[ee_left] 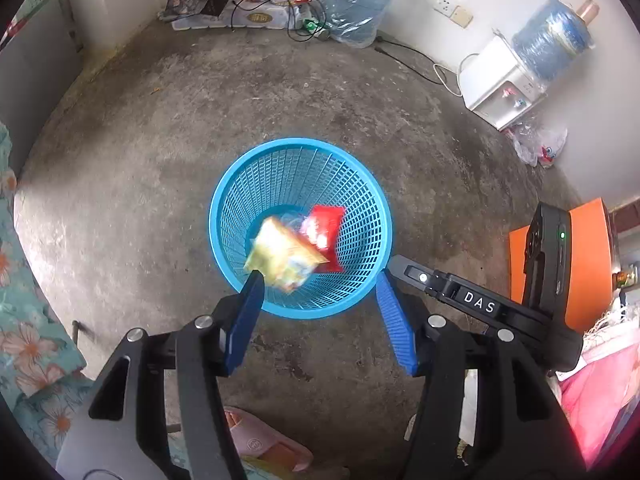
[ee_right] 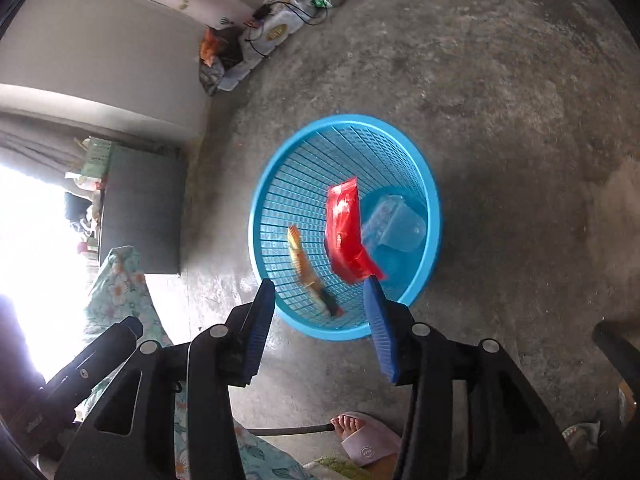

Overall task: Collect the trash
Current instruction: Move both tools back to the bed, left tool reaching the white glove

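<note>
1. From the left wrist view, the left gripper point(ee_left: 318, 284) hangs over a blue mesh basket point(ee_left: 240, 184) on the grey concrete floor point(ee_left: 160, 120), its jaws wide apart and gripping nothing. A yellow wrapper point(ee_left: 284, 258) shows blurred just off the tip of the left-hand finger, over the basket's mouth; I cannot tell whether it touches that finger. Beyond it a red wrapper point(ee_left: 326, 226) leans against the inner wall, with a clear plastic piece point(ee_left: 291, 220) barely showing between the two.
2. Only this view shows the right gripper's body point(ee_left: 480, 304), marked "DAS", coming in from the right, just beside the basket rim. It also shows a white water dispenser point(ee_left: 500, 84) with a blue bottle by the far wall and an orange panel point(ee_left: 588, 264) at the right edge.
3. From the right wrist view, the right gripper point(ee_right: 320, 286) also hovers above the basket point(ee_right: 272, 184) with jaws apart and empty. Here the yellow wrapper point(ee_right: 306, 268) appears edge-on, a thin orange-yellow strip near the basket's left wall.
4. The red wrapper point(ee_right: 346, 232) stands tilted and glossy in the middle, and the clear plastic piece point(ee_right: 394, 224) lies fully visible on the basket bottom, just beside it.
5. Only this view shows a foot in a pink slipper point(ee_right: 360, 436) on the floor below the fingers.
</note>
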A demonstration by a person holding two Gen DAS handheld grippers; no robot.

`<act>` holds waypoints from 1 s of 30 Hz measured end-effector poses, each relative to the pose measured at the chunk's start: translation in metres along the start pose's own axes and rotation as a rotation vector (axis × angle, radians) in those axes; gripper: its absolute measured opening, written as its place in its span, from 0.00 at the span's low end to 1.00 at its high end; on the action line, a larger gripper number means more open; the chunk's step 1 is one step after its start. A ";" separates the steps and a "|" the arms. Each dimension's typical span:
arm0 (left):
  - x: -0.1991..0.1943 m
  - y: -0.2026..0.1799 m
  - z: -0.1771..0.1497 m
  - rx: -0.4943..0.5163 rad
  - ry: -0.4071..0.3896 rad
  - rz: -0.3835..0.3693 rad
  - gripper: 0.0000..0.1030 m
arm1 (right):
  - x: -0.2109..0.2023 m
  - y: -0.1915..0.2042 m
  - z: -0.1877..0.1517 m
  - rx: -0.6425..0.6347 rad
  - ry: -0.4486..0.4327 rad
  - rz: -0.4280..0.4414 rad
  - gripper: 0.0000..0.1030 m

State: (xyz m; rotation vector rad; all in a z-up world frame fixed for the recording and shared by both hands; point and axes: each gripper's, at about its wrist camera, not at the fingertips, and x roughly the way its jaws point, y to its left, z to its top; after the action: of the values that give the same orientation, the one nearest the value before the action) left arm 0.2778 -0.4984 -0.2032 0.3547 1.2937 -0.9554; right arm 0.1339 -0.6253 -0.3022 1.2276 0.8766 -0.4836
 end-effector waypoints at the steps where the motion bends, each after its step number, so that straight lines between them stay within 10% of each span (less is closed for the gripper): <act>1: -0.004 0.005 -0.002 -0.007 -0.008 -0.008 0.53 | -0.001 -0.002 -0.005 0.000 0.001 0.009 0.44; 16: -0.164 0.006 -0.067 0.094 -0.216 -0.002 0.54 | -0.119 0.082 -0.077 -0.346 -0.255 -0.083 0.62; 20: -0.218 0.025 -0.109 0.076 -0.263 0.021 0.54 | -0.145 0.124 -0.111 -0.492 -0.329 -0.123 0.65; 25: -0.301 0.072 -0.179 -0.018 -0.337 0.035 0.59 | -0.179 0.176 -0.166 -0.697 -0.444 -0.133 0.94; 30: -0.390 0.136 -0.270 -0.164 -0.463 0.119 0.61 | -0.195 0.215 -0.212 -0.835 -0.478 -0.118 0.94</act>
State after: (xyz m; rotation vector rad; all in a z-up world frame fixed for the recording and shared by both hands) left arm 0.2166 -0.0733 0.0401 0.0725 0.9074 -0.7668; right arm 0.1103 -0.3860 -0.0351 0.2752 0.6280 -0.4122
